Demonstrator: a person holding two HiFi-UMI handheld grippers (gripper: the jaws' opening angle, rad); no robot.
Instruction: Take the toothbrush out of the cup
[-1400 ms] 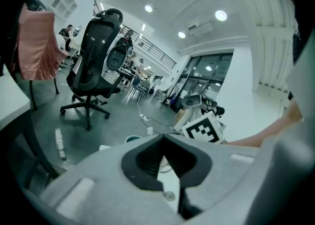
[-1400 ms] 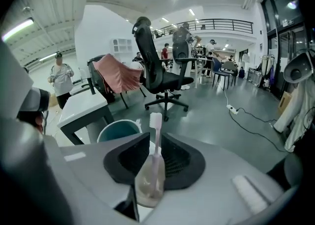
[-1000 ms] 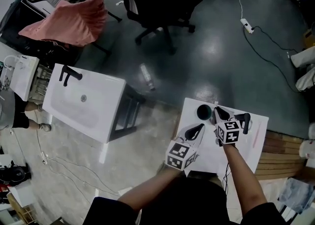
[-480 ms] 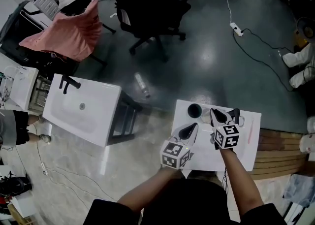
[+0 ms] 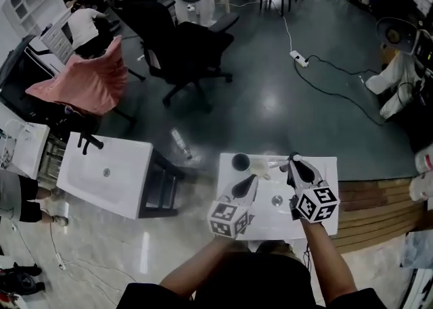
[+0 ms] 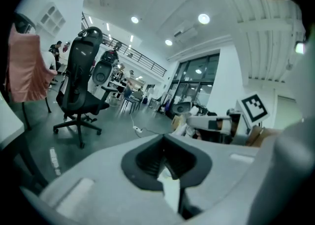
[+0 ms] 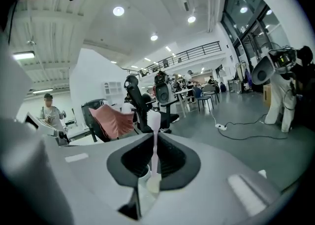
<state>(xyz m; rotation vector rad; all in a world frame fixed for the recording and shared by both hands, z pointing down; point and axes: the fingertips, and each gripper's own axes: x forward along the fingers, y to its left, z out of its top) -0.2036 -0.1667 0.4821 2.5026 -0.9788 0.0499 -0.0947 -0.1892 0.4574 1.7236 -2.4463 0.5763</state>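
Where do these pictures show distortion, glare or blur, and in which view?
Head view: wide-angle bending at the edges, soft glare on the dark floor. Left gripper view: black rounded corners, ceiling lights bloom, the left hand-held gripper is out of focus close up. Right gripper view: same curved distortion; the toothbrush looks pale and soft.

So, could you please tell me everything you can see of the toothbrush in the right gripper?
The toothbrush is a slender, pale pinkish-white stick, plastic by its look. In the right gripper view it runs straight up the middle between the jaws of the right gripper, which are closed on its thin handle. Its rounded whitish head shows past their tips, the bristles too blurred to make out, and its broader end lies nearer the camera. Only the pads touch it. It is clear of the dark cup.
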